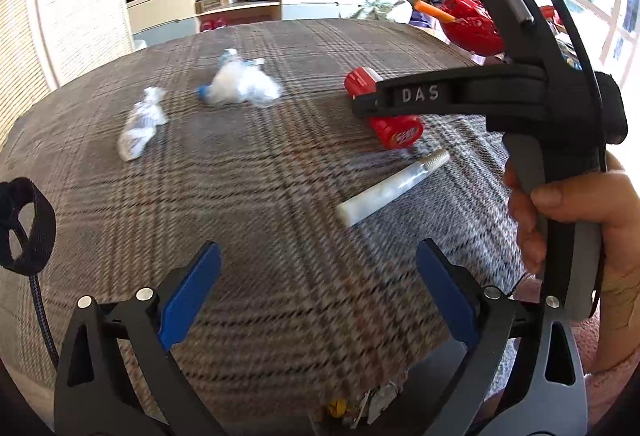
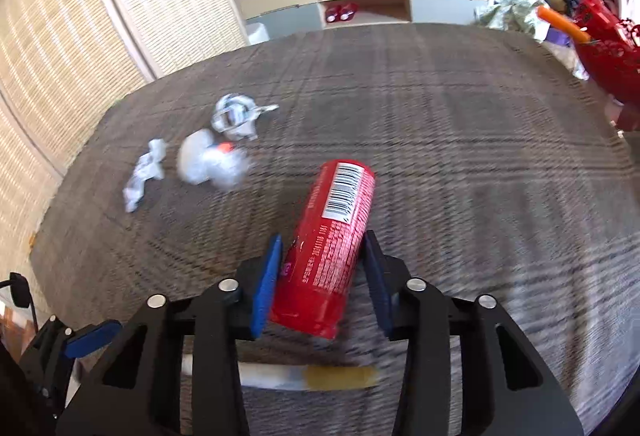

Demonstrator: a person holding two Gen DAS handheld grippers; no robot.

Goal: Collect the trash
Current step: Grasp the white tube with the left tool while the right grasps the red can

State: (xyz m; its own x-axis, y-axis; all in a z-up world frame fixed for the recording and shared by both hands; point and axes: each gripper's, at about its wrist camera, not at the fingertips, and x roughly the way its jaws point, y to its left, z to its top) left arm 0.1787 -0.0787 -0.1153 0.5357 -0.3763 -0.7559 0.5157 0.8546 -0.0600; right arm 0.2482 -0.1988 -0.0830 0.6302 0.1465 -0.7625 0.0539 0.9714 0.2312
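A red can [image 2: 332, 248] lies between the blue pads of my right gripper [image 2: 320, 276], which is shut on it; in the left wrist view the can [image 1: 394, 129] shows behind the right gripper's black finger [image 1: 420, 95]. My left gripper [image 1: 318, 288] is open and empty above the plaid cloth. A white tube [image 1: 390, 187] lies beyond its right finger and also shows under the right gripper [image 2: 304, 376]. A crumpled plastic bottle [image 1: 240, 83], a crumpled wrapper [image 1: 142, 123] and another wrapper [image 2: 236, 115] lie farther off to the left.
The plaid-covered table [image 1: 280, 175] fills both views. A red basket [image 1: 472, 23] with an orange stick stands past its right edge. A low shelf unit [image 1: 240, 3] with clutter is behind. A wicker screen [image 2: 100, 15] stands at the left. Scraps [image 1: 360, 404] lie at the table's near edge.
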